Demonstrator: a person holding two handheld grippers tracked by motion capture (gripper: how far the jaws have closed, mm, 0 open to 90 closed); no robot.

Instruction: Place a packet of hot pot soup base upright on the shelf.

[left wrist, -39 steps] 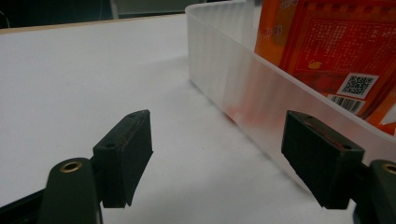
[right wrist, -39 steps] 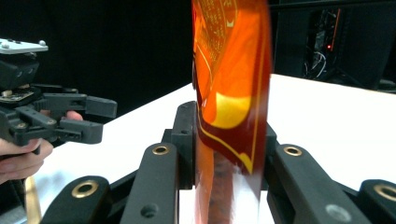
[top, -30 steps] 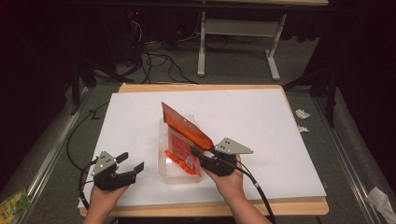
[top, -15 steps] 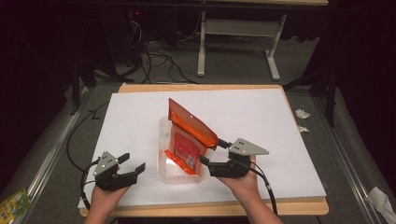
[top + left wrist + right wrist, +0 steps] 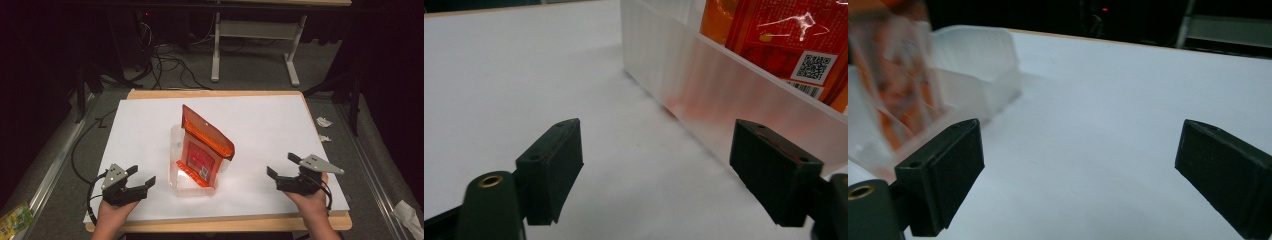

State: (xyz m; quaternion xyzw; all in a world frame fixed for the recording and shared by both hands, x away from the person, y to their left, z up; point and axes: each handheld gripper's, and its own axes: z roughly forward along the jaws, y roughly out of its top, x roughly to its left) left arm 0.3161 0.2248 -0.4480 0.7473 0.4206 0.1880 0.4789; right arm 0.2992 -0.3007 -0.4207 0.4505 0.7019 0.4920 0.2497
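The pouch (image 5: 204, 150), orange and glossy, stands tilted in a clear bin (image 5: 179, 186) on the white table (image 5: 280, 125), ahead and to the right of the left gripper (image 5: 141, 179) and well off to the left of the right gripper (image 5: 281, 167). In the left gripper view the bin's frosted wall (image 5: 704, 85) runs close by the right-hand jaw, with the pouch's printed face (image 5: 774, 30) and its code label behind it. Both grippers sit low near the table's near edge, jaws spread wide and holding nothing; the right gripper view shows bare table between its jaws, the bin (image 5: 973, 65) away to its left. The pouch appears to be in place, leaning with its top flap above the rim, so the step in hand looks like a release and clearing away. Done well, that likely means keeping both grippers wide of the flap and the bin wall, since a knock to either could tip the leaning pouch out; any correction is best made by gripping the upper edge, not by pushing the bin.
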